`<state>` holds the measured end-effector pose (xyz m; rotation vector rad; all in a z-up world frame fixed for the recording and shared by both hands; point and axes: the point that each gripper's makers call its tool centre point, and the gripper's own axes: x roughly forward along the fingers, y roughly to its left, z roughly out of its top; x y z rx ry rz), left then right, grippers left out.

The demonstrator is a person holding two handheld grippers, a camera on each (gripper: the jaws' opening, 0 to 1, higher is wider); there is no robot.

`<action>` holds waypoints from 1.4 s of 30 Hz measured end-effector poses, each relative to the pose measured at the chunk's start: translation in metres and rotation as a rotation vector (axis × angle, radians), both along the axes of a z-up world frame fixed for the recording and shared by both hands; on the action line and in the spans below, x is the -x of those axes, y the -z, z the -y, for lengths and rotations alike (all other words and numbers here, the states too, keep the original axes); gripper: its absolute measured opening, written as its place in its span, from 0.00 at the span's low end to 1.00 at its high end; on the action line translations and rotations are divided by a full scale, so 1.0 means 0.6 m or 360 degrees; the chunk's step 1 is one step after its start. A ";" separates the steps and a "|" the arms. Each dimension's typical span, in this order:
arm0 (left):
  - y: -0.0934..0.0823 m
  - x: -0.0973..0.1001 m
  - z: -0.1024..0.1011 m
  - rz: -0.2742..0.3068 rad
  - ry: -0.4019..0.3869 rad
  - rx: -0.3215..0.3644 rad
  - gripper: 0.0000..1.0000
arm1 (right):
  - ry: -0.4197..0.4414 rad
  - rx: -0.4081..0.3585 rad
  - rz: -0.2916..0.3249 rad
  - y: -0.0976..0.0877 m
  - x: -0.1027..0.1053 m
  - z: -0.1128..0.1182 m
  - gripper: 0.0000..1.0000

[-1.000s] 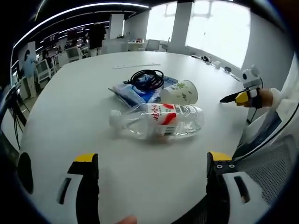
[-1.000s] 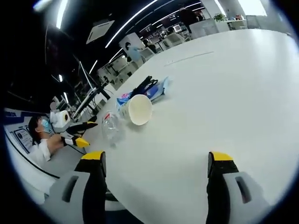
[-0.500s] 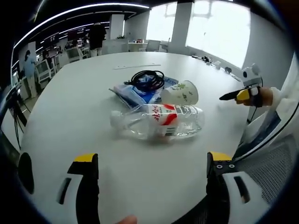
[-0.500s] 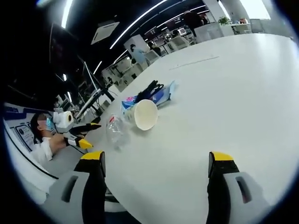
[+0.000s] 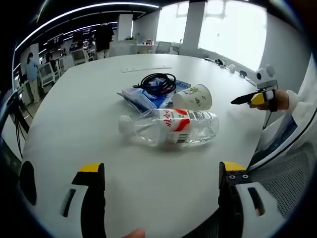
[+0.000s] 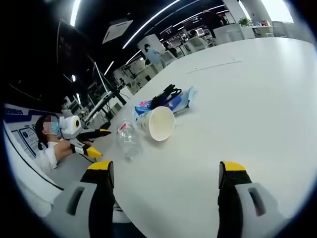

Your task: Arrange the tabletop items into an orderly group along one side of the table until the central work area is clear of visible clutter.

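Broadly, the white table (image 5: 74, 114) spreads across both views, and the clutter sits in one loose clump at the middle of the left gripper view and left of centre in the right gripper view. Largest of the clump is the clear plastic bottle (image 5: 171, 128), lying on its side just below the frame's centre, cap end to the left, red label up. Above it lies a blue packet (image 5: 143, 97) with a coiled black cable (image 5: 157, 82) resting on top, and to their right a paper cup (image 5: 193, 98) lies tipped over, close against the bottle; its open mouth faces the right gripper view. The left gripper (image 5: 158, 173) rises from the bottom of its view with jaws spread wide and nothing between them, short of the bottle. The right gripper (image 6: 161, 171) is likewise spread and empty over bare table, well apart from the cup. The step in hand looks like a first approach to the bottle. To do it well, I would bring the left jaws across the bottle's labelled middle rather than along its length, since a round bottle on its side will likely roll if nudged, and keep clear of the cup beside it.
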<state>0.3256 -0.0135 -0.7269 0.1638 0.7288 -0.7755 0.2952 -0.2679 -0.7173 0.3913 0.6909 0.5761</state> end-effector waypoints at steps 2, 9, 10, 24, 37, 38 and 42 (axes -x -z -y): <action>0.002 0.001 0.001 -0.0002 0.0007 -0.0008 0.99 | -0.0020 0.0004 -0.0003 0.000 -0.002 -0.005 0.86; 0.000 -0.002 0.000 0.0002 -0.0002 -0.0002 0.99 | -0.0080 0.0010 -0.0018 0.002 -0.009 -0.019 0.86; -0.001 -0.003 0.000 0.0004 -0.0004 0.0003 0.99 | -0.0086 0.0010 -0.0019 0.001 -0.011 -0.020 0.86; 0.004 -0.007 -0.005 0.0011 0.0014 -0.0040 0.96 | -0.0161 -0.0021 0.0094 -0.050 -0.075 -0.045 0.83; 0.017 -0.001 -0.006 0.0001 0.0062 -0.0121 0.94 | -0.0193 -0.0174 0.0032 -0.058 -0.096 -0.101 0.71; 0.016 -0.001 -0.006 0.0002 0.0065 -0.0120 0.94 | -0.0190 -0.0176 0.0029 -0.056 -0.100 -0.105 0.71; 0.015 -0.001 -0.006 0.0008 0.0067 -0.0118 0.94 | -0.0227 -0.0135 0.0026 -0.049 -0.110 -0.123 0.68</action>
